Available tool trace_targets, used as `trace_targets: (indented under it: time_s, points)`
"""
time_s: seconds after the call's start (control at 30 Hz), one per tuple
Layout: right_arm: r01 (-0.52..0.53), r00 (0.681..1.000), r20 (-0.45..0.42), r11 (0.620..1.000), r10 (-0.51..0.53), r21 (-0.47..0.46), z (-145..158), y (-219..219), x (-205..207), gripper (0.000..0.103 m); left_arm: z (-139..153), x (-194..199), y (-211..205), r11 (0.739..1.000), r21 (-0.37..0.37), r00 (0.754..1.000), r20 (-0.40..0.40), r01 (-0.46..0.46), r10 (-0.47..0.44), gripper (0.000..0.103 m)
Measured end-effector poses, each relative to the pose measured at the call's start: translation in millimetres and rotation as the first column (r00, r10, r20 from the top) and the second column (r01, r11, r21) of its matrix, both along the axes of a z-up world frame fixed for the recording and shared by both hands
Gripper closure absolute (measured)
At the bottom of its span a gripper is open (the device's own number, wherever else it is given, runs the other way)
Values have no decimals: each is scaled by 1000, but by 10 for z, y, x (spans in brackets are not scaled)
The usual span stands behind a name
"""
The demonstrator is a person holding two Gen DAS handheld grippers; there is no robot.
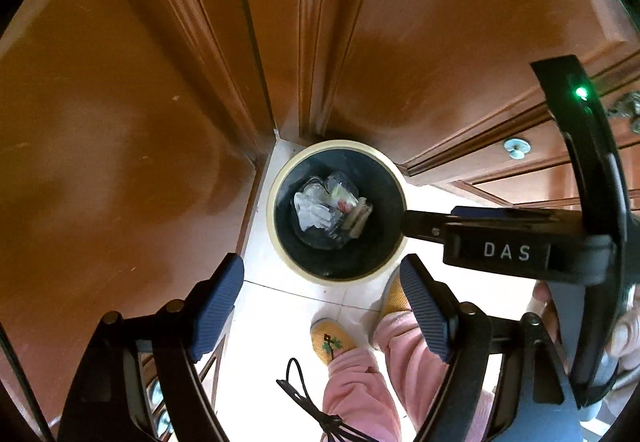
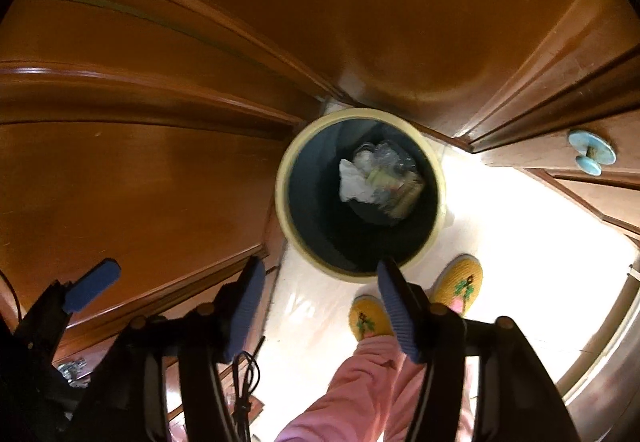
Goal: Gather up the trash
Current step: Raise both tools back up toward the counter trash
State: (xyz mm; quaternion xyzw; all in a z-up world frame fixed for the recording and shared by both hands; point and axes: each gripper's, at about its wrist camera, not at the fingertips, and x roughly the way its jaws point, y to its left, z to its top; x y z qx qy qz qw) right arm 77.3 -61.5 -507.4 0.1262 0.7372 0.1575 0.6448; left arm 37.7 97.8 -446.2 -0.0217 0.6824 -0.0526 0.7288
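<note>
Left wrist view is showing the trash (image 1: 330, 208) lying at the bottom of the bin (image 1: 276, 178), straight ahead of and below the left claw (image 1: 322, 296), whose jaws are standing wide and holding nothing. The right claw (image 2: 320, 300) is hanging over the same bin (image 2: 282, 178), also spread wide and empty, with the crumpled trash (image 2: 380, 178) beyond its tips. Slippers (image 2: 460, 280) are standing on the pale floor (image 2: 520, 242) just beside the bin, wooden cabinets (image 1: 120, 122) surrounding it. Judging by this, the drop is looking done; whether more trash is waiting elsewhere cannot be told.
</note>
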Motion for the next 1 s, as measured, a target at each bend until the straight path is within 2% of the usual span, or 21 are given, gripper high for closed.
trace_targets:
  time_s: [0.13, 0.3, 0.47, 0.63, 0.8, 0.93, 1.0]
  points:
    - [2, 1000, 17, 1000, -3, 31, 226, -8, -49, 32, 319, -108, 23, 1000, 2, 1000, 23, -12, 12, 24]
    - [32, 999, 35, 998, -34, 63, 699, -107, -181, 32, 856, -242, -29, 1000, -5, 998, 64, -13, 13, 24]
    - [62, 996, 62, 993, -69, 99, 1209, -231, -346, 32, 1530, -382, -132, 999, -7, 990, 135, 32, -31, 24]
    - [63, 989, 122, 989, -80, 137, 1805, -348, -546, 32, 2217, -438, -235, 997, -19, 973, 221, 73, -67, 24]
    - [68, 974, 206, 985, -100, 158, 2465, -509, -768, 32, 2826, -432, -369, 992, -16, 939, 323, 127, -115, 23]
    - [72, 950, 289, 985, -116, 160, 2899, -648, -869, 32, 3289, -413, -499, 986, -1, 893, 423, 167, -151, 16]
    - [83, 932, 338, 984, -132, 155, 3152, -724, -891, 32, 3458, -396, -559, 983, 3, 873, 458, 185, -166, 16]
